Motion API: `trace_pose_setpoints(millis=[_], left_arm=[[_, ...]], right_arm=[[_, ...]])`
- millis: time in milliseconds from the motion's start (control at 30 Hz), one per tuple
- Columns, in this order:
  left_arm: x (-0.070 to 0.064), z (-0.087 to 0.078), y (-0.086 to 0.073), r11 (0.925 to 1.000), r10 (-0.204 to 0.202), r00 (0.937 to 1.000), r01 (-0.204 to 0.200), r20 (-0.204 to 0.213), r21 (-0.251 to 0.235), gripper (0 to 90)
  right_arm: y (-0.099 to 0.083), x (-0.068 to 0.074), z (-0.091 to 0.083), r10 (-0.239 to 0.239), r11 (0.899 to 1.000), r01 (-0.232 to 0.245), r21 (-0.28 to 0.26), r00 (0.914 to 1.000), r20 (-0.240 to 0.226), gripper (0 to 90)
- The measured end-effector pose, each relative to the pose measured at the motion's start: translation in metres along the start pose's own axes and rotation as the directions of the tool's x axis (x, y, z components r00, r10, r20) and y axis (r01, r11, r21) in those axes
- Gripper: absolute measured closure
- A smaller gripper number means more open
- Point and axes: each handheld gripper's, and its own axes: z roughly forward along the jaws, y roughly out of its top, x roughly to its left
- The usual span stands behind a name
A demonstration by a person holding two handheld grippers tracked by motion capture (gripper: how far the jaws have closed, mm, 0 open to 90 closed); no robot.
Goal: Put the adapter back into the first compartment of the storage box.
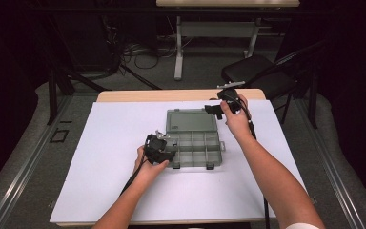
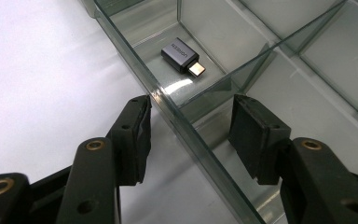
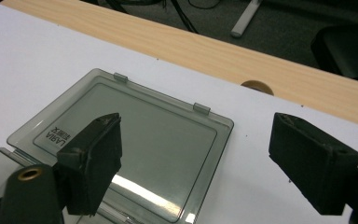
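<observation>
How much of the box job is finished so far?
Done: the organizer box lies open, its lid flat on the white sheet, and a small USB adapter sits in one compartment. In hand: the left gripper, open, straddles the box's side wall; the right gripper, open and empty, hovers over the lid. Probably left: filling other compartments, which look empty, or closing the lid.
</observation>
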Motion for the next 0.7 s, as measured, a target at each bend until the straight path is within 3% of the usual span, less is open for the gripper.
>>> trace_pose_setpoints(millis=[300,600,700], left_arm=[[0.0,0.0,-0.001,1.0,-0.002,1.0,0.002,0.0,-0.005,48.4],[0.0,-0.001,-0.001,1.0,0.003,1.0,-0.003,0.007,0.002,48.5],[0.0,-0.001,-0.001,1.0,0.003,1.0,-0.003,0.007,0.003,48.5]], right_arm=[[-0.009,-0.001,0.022,0.044,0.998,-0.044,0.035,0.9989,-0.013,17.6],[-0.017,0.004,0.037,0.051,0.996,-0.049,0.077,0.9984,-0.024,17.5],[-0.022,0.004,0.043,0.085,0.992,-0.082,0.095,0.9959,-0.03,17.6]])
